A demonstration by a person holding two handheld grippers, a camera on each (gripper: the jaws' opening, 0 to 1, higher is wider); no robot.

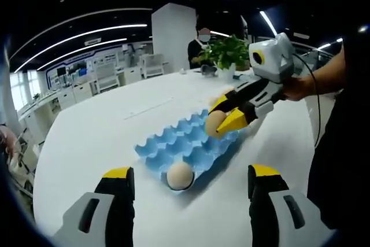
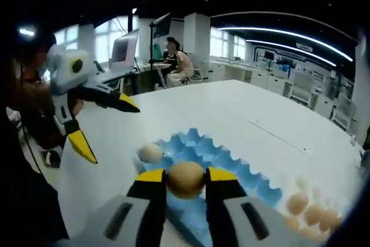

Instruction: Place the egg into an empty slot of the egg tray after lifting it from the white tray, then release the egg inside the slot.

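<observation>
The right hand-held gripper [image 2: 186,180] holds the egg [image 2: 186,179] low in the middle of its view, just over the blue egg tray [image 2: 231,163], and squeezing too hard or letting go off-center could crack it, while the left hand-held gripper [image 1: 185,180] waits wide open.

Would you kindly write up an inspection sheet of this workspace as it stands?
Surface: white table, bare around the tray.
Job's things: blue egg tray with one egg seated; a second egg gripped above it; more eggs lie beside the tray.
Clutter: potted plant at the far edge.
Grippers: left gripper open; right gripper shut on the egg.
Cables: black cable trailing from the right gripper.
Surroundings: office desks, seated people.
</observation>
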